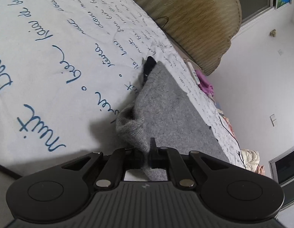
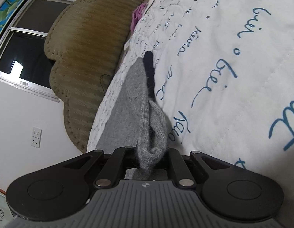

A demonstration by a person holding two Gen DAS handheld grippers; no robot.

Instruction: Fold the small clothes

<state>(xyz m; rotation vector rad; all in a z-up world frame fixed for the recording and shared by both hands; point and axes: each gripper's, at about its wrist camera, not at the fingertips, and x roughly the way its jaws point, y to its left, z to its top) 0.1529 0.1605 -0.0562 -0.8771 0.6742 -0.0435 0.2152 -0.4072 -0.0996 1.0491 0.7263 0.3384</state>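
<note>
Grey sock (image 1: 158, 102) – pinched in both grippers.

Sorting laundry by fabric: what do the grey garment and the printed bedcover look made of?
Grey garment: probably wool or acrylic knit, matte and fuzzy, with visible ribbed stitches and loose fibres. Printed bedcover: likely quilted cotton or polyester, smooth matte white, puckered along stitch lines.

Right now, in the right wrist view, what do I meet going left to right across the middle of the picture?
Window → tan padded headboard → grey knit garment, which runs down into the right tongs → white bedspread with blue script.
</note>
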